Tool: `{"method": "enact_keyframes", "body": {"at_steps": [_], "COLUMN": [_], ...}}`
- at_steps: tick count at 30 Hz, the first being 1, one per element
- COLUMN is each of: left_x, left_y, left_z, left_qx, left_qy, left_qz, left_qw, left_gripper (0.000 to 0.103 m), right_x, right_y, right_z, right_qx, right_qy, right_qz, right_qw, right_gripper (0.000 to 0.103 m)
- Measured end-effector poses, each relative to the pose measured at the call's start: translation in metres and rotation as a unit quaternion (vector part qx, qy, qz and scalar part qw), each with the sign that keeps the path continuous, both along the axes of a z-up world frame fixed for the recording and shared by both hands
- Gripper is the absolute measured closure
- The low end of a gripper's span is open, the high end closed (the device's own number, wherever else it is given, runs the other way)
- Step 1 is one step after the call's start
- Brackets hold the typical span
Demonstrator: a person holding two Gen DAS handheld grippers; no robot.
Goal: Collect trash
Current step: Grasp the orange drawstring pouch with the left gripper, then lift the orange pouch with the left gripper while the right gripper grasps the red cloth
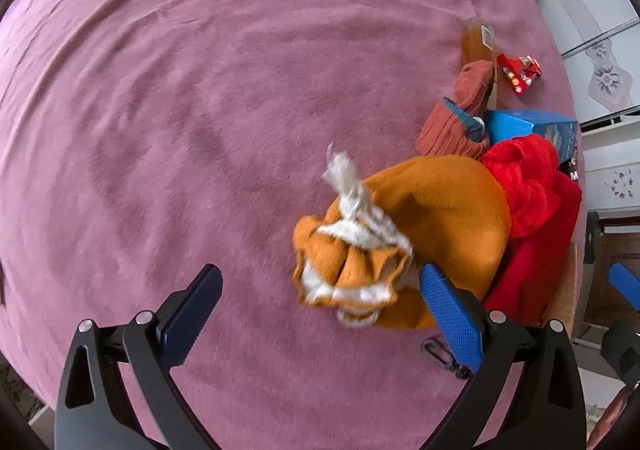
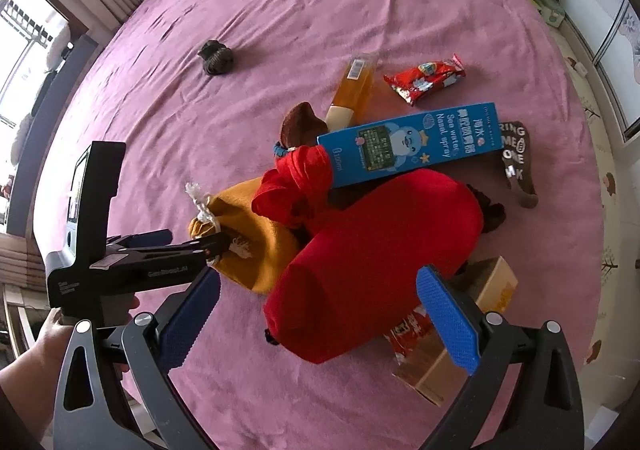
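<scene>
1. Trash lies in a heap on the pink bedspread [image 2: 280, 29]: a red snack wrapper [image 2: 426, 77], a blue nasal-spray box [image 2: 412, 143] and an orange bottle [image 2: 356, 89].
2. Left gripper [image 1: 320, 306] is spread wide at the mustard drawstring bag's [image 1: 440, 217] gathered mouth, gripping nothing.
3. Right gripper [image 2: 324, 322] is released, its fingers either side of the red pouch [image 2: 372, 258].

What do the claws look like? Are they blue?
Partly! Each claw has two flat blue pads with a bumpy, dotted surface, fixed to black frames with cut-out holes and shiny silver bolts. The left claw looks just the same as the right claw. From the side, the left one is a black block with small grey lettering, and a bare hand grips it.
</scene>
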State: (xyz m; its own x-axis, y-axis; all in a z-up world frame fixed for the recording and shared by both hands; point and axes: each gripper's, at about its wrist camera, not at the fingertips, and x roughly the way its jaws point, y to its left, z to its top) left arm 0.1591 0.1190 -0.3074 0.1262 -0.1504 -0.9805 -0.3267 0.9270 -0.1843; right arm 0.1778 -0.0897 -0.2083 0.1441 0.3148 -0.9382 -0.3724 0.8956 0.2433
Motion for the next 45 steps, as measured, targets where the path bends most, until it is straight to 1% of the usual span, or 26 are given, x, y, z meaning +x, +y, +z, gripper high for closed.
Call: {"method": "enact_keyframes", "body": {"at_steps": [2, 5, 6, 7, 8, 10, 11, 13, 16, 18, 22, 26, 28, 29, 31, 32, 33, 34, 35, 36, 38, 42, 45], "left_x": [0.005, 0.01, 0.011, 0.012, 0.012, 0.011, 0.011, 0.008, 0.0, -0.008, -0.018, -0.02, -0.021, -0.023, -0.027, -0.029, -0.032, -0.033, -0.033, -0.034, -0.037, -0.041, -0.045], "left_y": [-0.001, -0.001, -0.001, -0.002, -0.002, -0.002, -0.002, -0.002, 0.004, 0.009, 0.02, 0.03, 0.03, 0.034, 0.04, 0.041, 0.043, 0.043, 0.042, 0.041, 0.04, 0.037, 0.035], "left_z": [-0.004, -0.013, -0.015, -0.016, -0.017, -0.018, -0.018, -0.017, -0.012, -0.006, 0.002, 0.011, 0.013, 0.012, 0.012, 0.013, 0.015, 0.017, 0.018, 0.019, 0.023, 0.039, 0.059], "left_qx": [-0.007, -0.019, -0.026, -0.036, -0.042, -0.059, -0.057, -0.053, -0.06, -0.073, -0.08, -0.076, -0.067, -0.068, -0.07, -0.07, -0.069, -0.068, -0.069, -0.07, -0.073, -0.071, -0.07], "left_qy": [-0.004, -0.001, -0.002, -0.003, 0.0, 0.003, 0.006, 0.009, 0.0, -0.007, -0.018, -0.025, -0.024, -0.022, -0.021, -0.021, -0.022, -0.023, -0.024, -0.024, -0.026, -0.038, -0.057], "left_qz": [-0.006, -0.005, -0.003, 0.0, 0.006, 0.023, 0.029, 0.036, 0.046, 0.057, 0.074, 0.08, 0.083, 0.086, 0.093, 0.094, 0.094, 0.095, 0.095, 0.095, 0.095, 0.09, 0.089], "left_qw": [0.9999, 0.9998, 0.9996, 0.9994, 0.9991, 0.998, 0.9979, 0.9979, 0.9971, 0.9957, 0.9939, 0.9936, 0.994, 0.9938, 0.993, 0.9929, 0.9929, 0.9929, 0.9928, 0.9927, 0.9924, 0.9926, 0.9919], "left_gripper": [0.005, 0.012, 0.021, 0.027, 0.029, 0.041, 0.043, 0.051, 0.057, 0.058, 0.059, 0.059, 0.059, 0.059, 0.059, 0.059, 0.059, 0.059, 0.059, 0.059, 0.059, 0.059, 0.059], "right_x": [0.003, 0.007, 0.008, 0.009, 0.01, 0.011, 0.013, 0.016, 0.022, 0.024, 0.033, 0.044, 0.048, 0.051, 0.056, 0.058, 0.059, 0.06, 0.059, 0.059, 0.055, 0.045, 0.04], "right_y": [0.003, 0.006, 0.008, 0.009, 0.009, 0.011, 0.011, 0.014, 0.02, 0.023, 0.032, 0.04, 0.045, 0.047, 0.049, 0.05, 0.051, 0.052, 0.052, 0.051, 0.047, 0.036, 0.026], "right_z": [-0.004, -0.008, -0.009, -0.009, -0.01, -0.01, -0.01, -0.011, -0.013, -0.014, -0.021, -0.032, -0.039, -0.044, -0.052, -0.056, -0.059, -0.06, -0.061, -0.061, -0.058, -0.036, -0.009], "right_qx": [-0.002, -0.002, -0.002, -0.001, 0.0, 0.0, 0.002, 0.003, 0.006, 0.009, 0.016, 0.023, 0.019, 0.014, 0.009, 0.004, 0.002, 0.006, 0.016, 0.019, 0.022, 0.053, 0.088], "right_qy": [0.001, 0.004, 0.004, 0.004, 0.005, 0.004, 0.002, 0.002, 0.003, 0.005, 0.01, 0.025, 0.032, 0.037, 0.05, 0.055, 0.061, 0.068, 0.075, 0.078, 0.076, 0.056, 0.041], "right_qz": [0.0, -0.002, -0.003, -0.004, -0.003, -0.003, -0.003, -0.003, -0.002, -0.001, 0.004, 0.002, 0.004, 0.002, -0.003, -0.005, -0.005, -0.004, -0.004, -0.005, -0.011, -0.018, -0.028], "right_qw": [1.0, 1.0, 1.0, 1.0, 1.0, 1.0, 1.0, 1.0, 1.0, 1.0, 1.0, 0.999, 0.999, 0.999, 0.999, 0.998, 0.998, 0.998, 0.997, 0.997, 0.997, 0.997, 0.995], "right_gripper": [0.009, 0.009, 0.009, 0.009, 0.009, 0.009, 0.009, 0.009, 0.009, 0.009, 0.011, 0.021, 0.021, 0.025, 0.029, 0.034, 0.043, 0.05, 0.065, 0.074, 0.082, 0.086, 0.087]}}
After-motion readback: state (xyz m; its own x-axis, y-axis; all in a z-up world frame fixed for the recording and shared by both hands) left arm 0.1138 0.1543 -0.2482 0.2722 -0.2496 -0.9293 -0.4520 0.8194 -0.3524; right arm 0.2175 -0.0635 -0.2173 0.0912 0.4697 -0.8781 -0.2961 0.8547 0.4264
